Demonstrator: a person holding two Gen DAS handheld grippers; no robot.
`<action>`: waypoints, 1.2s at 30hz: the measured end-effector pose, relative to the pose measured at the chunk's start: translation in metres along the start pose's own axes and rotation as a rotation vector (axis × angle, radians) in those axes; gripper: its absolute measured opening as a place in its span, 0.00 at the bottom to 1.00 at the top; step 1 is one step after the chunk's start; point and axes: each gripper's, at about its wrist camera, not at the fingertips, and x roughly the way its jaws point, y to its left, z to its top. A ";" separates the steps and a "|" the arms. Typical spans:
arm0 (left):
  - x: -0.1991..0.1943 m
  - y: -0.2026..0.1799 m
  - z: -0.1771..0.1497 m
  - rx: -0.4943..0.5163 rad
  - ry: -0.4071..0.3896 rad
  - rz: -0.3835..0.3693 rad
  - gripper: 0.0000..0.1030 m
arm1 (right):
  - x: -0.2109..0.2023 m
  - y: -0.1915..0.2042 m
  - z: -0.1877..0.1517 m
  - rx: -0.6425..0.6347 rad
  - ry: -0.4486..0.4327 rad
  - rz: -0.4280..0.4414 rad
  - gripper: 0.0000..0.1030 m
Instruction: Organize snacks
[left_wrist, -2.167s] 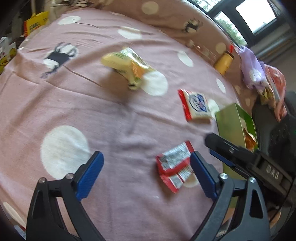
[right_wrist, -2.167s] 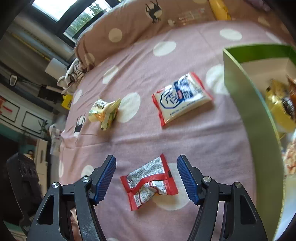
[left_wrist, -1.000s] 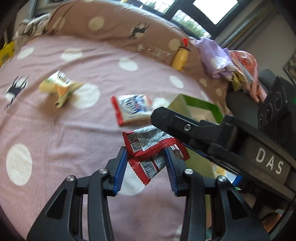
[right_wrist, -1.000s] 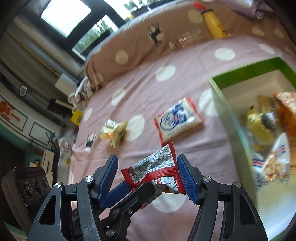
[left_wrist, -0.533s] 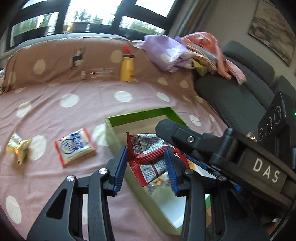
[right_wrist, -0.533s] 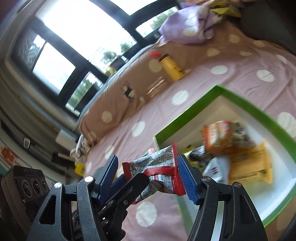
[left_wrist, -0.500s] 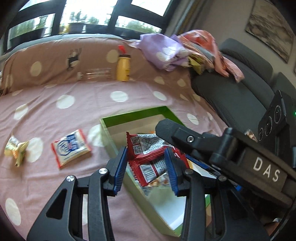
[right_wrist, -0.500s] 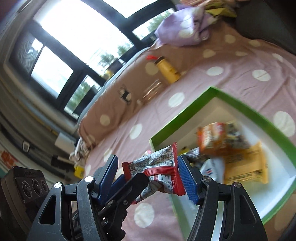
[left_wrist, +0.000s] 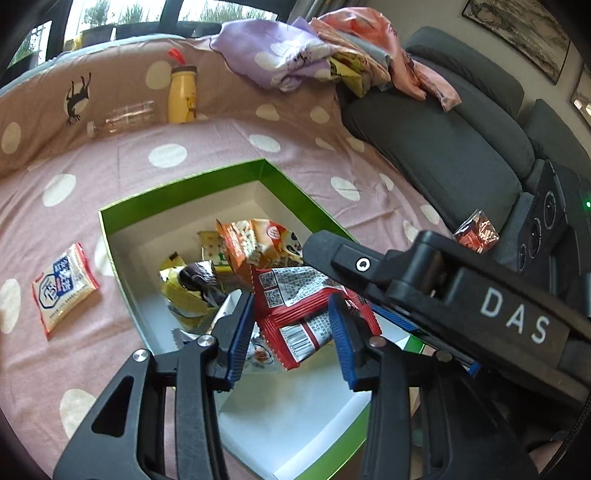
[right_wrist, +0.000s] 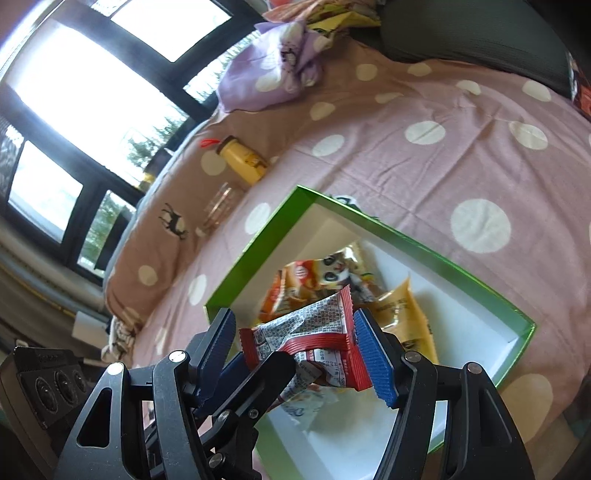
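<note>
While held above the open box, red-and-white snack packet sat crumpled between two pairs of blue pads, clear of everything below. Gripped from both sides at once: left tool clenched on its lower half, right tool closed on its upper edge, one pad pressed against the red seam. Probably shared like this because the thin foil buckles and would slip from a single pinch. Seemed poised for release into the box rather than set down yet.

Directly below, green box with white inner walls, open upward on the spotted pink bedcover. Already carried several snacks bunched toward its far end: an orange bag and a yellow packet among them, with bare white floor left nearer the tools, likely the reason for holding the packet over that end.

Outside the box, to its left in the left wrist view, a white-and-blue packet lay flat on the bedcover, not yet collected. Farther back, a yellow bottle stood against the raised cushion beside a clear bottle lying on its side. Off to the right, a dark grey sofa with clothes heaped on it.
</note>
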 end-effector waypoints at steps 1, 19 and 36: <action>0.005 -0.001 -0.001 0.000 0.014 -0.002 0.38 | 0.001 -0.003 0.000 0.008 0.004 -0.008 0.67; 0.036 0.010 -0.007 -0.064 0.131 -0.001 0.39 | 0.027 -0.019 0.002 0.044 0.076 -0.122 0.67; 0.018 0.011 -0.005 -0.040 0.094 0.024 0.53 | 0.022 -0.015 0.003 0.046 0.035 -0.206 0.67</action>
